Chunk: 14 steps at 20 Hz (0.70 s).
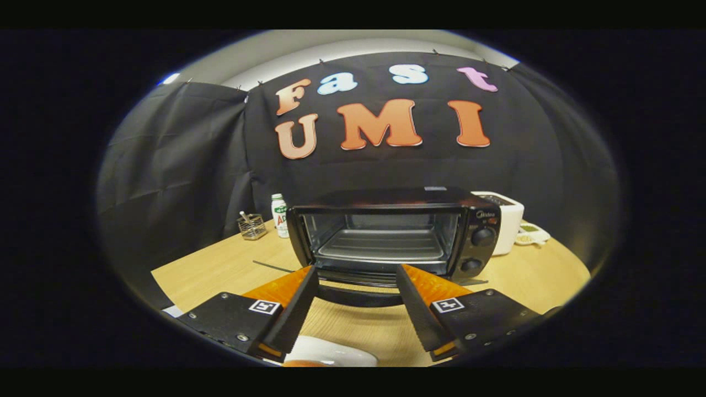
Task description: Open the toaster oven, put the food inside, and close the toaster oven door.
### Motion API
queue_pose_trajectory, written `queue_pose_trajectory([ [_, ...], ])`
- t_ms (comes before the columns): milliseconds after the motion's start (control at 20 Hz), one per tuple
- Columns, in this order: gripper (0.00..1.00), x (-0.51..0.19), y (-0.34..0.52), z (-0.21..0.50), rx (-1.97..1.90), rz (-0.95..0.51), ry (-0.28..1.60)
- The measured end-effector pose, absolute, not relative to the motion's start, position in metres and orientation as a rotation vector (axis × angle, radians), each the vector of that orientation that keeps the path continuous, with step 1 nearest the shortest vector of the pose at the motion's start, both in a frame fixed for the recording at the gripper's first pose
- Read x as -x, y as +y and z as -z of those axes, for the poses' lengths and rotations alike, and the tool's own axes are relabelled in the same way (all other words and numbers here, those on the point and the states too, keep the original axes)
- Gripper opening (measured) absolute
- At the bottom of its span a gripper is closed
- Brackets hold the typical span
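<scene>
Plate: a white plate [330, 353] sits nearest me, low between my fingers, with something pale orange on it that I cannot make out.
Hand-held gripper: my hand-held gripper [356, 274] is spread wide, holding nothing.
Worktop: light wooden worktop [220, 267] under everything.
Toaster oven: black toaster oven [394, 234] just ahead of my fingertips, door [358, 295] folded down, tray [380, 246] bare inside.
Behind: a white bottle [279, 215] and wire basket [252, 226] off its left, a white appliance [507, 220] at its right.
</scene>
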<state>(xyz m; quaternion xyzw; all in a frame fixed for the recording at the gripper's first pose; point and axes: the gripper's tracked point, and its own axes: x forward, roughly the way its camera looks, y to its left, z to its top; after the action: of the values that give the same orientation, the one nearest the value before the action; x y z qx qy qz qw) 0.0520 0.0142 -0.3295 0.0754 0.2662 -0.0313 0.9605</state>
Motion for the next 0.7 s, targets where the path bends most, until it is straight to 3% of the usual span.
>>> queue_pose_trajectory([
  [700, 0.87, -0.006, 0.006, 0.406, -0.258, 0.076, 0.750],
])
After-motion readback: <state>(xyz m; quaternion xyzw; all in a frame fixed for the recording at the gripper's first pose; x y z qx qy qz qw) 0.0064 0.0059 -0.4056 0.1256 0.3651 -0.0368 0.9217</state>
